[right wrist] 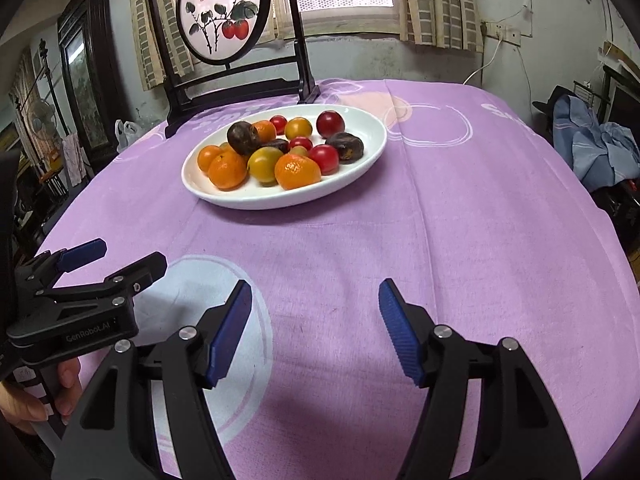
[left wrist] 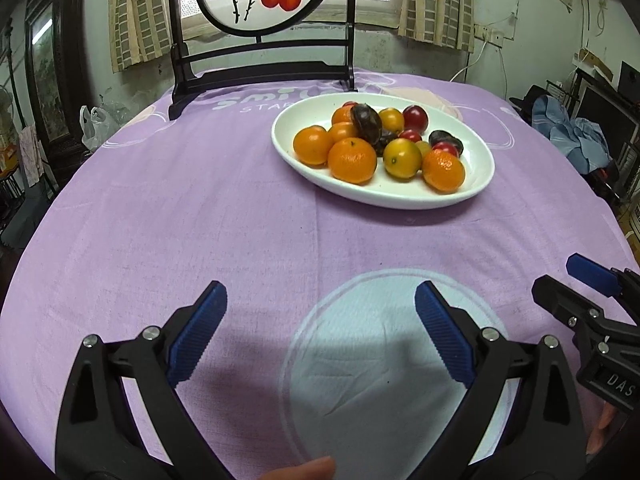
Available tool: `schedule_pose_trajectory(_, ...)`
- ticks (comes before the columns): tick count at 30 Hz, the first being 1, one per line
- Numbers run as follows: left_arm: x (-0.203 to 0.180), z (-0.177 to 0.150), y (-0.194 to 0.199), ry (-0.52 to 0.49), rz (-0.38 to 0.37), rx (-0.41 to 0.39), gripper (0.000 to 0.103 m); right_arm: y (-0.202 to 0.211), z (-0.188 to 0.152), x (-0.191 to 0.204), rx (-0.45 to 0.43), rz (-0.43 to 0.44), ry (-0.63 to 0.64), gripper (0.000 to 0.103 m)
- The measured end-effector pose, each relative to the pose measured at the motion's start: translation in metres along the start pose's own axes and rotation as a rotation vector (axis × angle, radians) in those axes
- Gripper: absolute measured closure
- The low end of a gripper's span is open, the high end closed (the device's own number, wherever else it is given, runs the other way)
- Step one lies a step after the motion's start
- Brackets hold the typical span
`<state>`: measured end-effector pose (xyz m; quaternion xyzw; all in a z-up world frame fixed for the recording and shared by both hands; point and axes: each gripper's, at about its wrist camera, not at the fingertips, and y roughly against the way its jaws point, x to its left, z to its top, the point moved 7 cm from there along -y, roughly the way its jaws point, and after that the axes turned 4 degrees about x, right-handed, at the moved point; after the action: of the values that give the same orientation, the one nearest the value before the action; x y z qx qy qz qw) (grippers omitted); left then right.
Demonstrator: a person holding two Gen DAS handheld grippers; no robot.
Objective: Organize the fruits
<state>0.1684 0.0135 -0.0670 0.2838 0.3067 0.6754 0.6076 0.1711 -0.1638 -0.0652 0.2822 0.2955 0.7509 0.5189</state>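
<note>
Orange, yellow, red & dark round fruits (left wrist: 384, 144) are seen heaped together in an oval white ceramic dish (left wrist: 476, 184) well ahead of both tongs, left (left wrist: 320, 336) & right (right wrist: 316, 328), each spread apart w/ nothing held, over the purple-clothed worktop (right wrist: 460, 240), which fits either sorting done or pending.

Quick count of what's on the purple tablecloth (left wrist: 200, 208): one white oval plate (left wrist: 476, 176), and in it five tangerines (left wrist: 352, 160), two yellow-orange round fruits (left wrist: 402, 158), four red plums or so (left wrist: 415, 118) and three dark brown, near-black ones (left wrist: 366, 122). A couple more may hide underneath, can't tell. Behind it, one round painted screen (right wrist: 222, 12).
</note>
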Motion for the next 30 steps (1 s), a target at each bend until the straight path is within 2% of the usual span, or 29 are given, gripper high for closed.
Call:
schedule_pose_trajectory(6,-0.003,-0.005,-0.001,-0.008,-0.023,0.016,0.006,-0.002,-0.002,-0.002,0.002,-0.025,0.019,0.037)
schedule_pose_trajectory(14,-0.01,-0.008,0.004,-0.024,-0.046,-0.008,0.006,-0.003,-0.003,-0.005,0.01,-0.039,0.028,0.037)
schedule_pose_trajectory(19,-0.015,-0.011,0.001,-0.052,-0.04,0.016,0.006,-0.003,-0.004,-0.006,0.011,-0.042,0.024,0.037)
schedule_pose_trajectory(23,-0.015,-0.013,-0.001,-0.039,-0.056,0.033,0.006,-0.004,-0.005,-0.008,0.02,-0.047,0.023,0.037)
schedule_pose_trajectory(30,-0.016,-0.014,-0.003,-0.045,-0.036,0.043,0.004,-0.006,-0.006,-0.008,0.033,-0.044,0.026,0.037)
